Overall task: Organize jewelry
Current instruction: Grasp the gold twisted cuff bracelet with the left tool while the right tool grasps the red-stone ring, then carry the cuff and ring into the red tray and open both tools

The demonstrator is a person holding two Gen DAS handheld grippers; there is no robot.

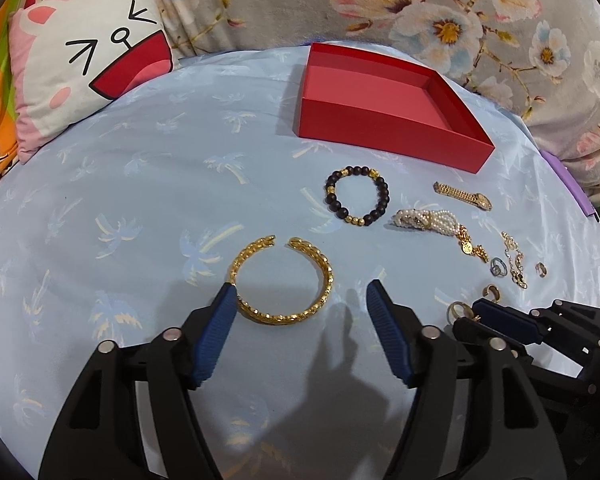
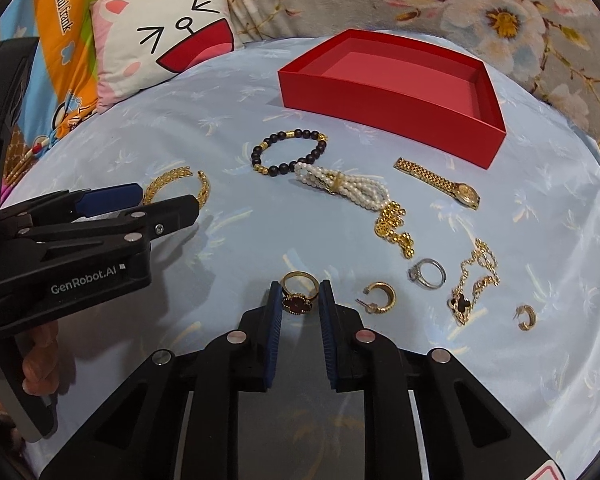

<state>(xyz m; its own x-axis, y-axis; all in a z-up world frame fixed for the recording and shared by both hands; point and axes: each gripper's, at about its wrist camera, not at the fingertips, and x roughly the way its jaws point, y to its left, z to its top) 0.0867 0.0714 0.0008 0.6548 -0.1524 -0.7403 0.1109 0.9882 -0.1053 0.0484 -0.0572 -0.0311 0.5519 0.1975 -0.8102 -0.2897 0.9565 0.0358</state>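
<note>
My left gripper [image 1: 300,294] is open, its fingers on either side of a gold open bangle [image 1: 285,278] lying on the blue sheet; the left fingertip touches the bangle's rim. My right gripper [image 2: 299,294] has its pads closed against a gold ring with a dark red stone [image 2: 298,292] on the sheet. An empty red box [image 1: 384,108] sits further back, also in the right wrist view [image 2: 396,92]. A black bead bracelet [image 2: 290,152], pearl bracelet [image 2: 340,186], gold watch [image 2: 440,184], silver ring [image 2: 428,272], gold hoop earrings [image 2: 380,298] and a gold chain [image 2: 474,280] lie spread out.
A cat-face pillow [image 1: 88,68] lies at the back left. A floral quilt [image 1: 480,8] is bunched behind the box. The left gripper body [image 2: 80,240] shows at the left of the right wrist view.
</note>
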